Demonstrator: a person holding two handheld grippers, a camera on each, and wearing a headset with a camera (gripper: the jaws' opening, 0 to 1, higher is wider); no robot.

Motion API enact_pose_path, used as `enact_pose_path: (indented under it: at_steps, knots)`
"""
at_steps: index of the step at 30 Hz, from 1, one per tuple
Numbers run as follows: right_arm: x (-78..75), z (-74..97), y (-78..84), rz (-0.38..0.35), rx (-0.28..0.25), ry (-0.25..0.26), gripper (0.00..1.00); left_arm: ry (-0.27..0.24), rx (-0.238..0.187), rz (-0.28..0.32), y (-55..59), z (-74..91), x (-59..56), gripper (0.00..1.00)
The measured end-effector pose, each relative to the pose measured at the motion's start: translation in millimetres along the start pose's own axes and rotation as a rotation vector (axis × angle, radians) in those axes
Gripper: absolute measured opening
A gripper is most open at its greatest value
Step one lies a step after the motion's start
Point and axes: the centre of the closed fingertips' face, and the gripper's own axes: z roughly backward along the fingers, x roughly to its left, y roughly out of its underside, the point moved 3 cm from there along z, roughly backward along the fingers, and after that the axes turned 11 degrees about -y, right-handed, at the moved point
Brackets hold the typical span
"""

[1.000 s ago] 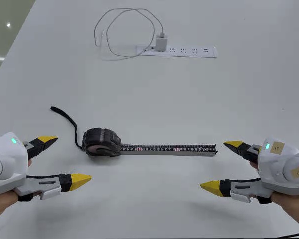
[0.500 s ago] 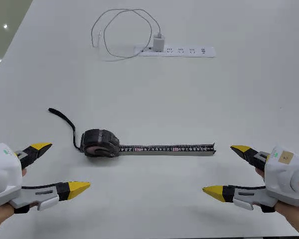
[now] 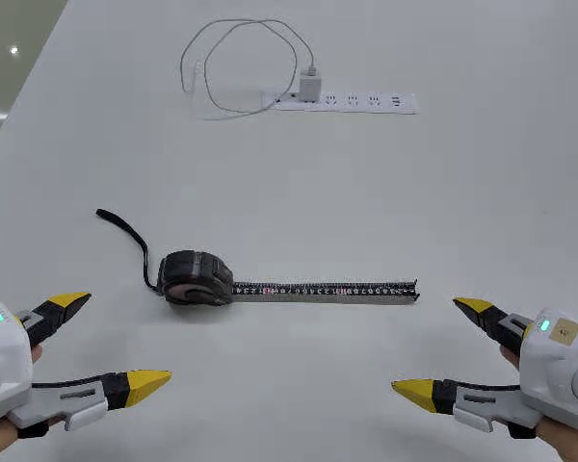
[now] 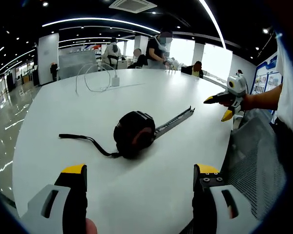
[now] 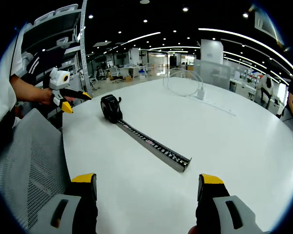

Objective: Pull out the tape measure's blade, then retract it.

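Both have drawn back: left tool (image 3: 122,338) and right tool (image 3: 430,346), jaws apart, bodies cut off at the frame edge. Between them lies the tape measure (image 3: 197,277), blade (image 3: 328,290) extended toward the right tool, markings unreadable.

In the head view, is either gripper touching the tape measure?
No, the left gripper and right gripper sit clear of the tape measure.
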Motion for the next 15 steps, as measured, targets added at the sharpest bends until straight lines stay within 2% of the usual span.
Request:
enact_pose_path:
  at_steps: [5, 12, 15]
  knots:
    - [1.6, 1.7, 1.1, -0.003, 0.002, -0.005, 0.87, -0.002, 0.004, 0.014, 4.8, 3.7, -3.2, 0.89]
    - [3.7, 5.2, 5.4, 0.001, 0.021, -0.008, 0.87, 0.0, 0.018, 0.0, 11.5, 6.2, -8.5, 0.9]
    - [4.9, 6.8, 5.1, 0.002, 0.021, -0.008, 0.87, 0.003, 0.018, 0.012, 13.1, 6.9, -8.2, 0.91]
